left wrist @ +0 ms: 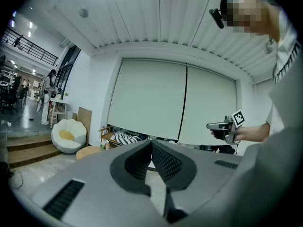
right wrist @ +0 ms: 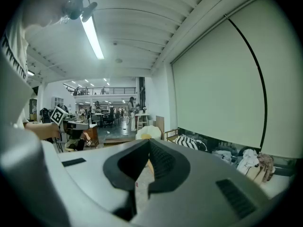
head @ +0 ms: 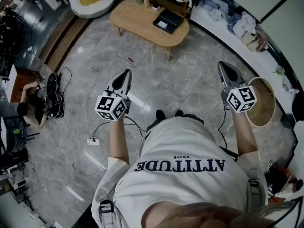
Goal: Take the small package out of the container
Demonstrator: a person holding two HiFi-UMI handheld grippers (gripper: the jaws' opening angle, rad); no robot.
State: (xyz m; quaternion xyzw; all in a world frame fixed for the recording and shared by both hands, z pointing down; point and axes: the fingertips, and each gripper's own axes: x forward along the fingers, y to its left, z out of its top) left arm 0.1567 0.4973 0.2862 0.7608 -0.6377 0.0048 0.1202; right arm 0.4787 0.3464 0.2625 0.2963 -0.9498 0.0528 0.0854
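Reach not begun: both tongs clenched and empty, package not in sight.

The left gripper (head: 126, 73) and right gripper (head: 222, 65) are held out roughly level over the floor (head: 180, 80). In each gripper view the jaws sit tip to tip with nothing between them. The only container candidate is the round basket (head: 264, 109) on the floor at the right edge, under the right gripper in the head view. It's probably the target, but its inside reads as plain beige and I can't make out a small package in it. The wooden coffee table (head: 142, 20) at the floor's far edge is well apart from both tongs. Next move, as I judge it: turn to the basket, tip the right gripper down over its rim, open the jaws before going in, and find the package.
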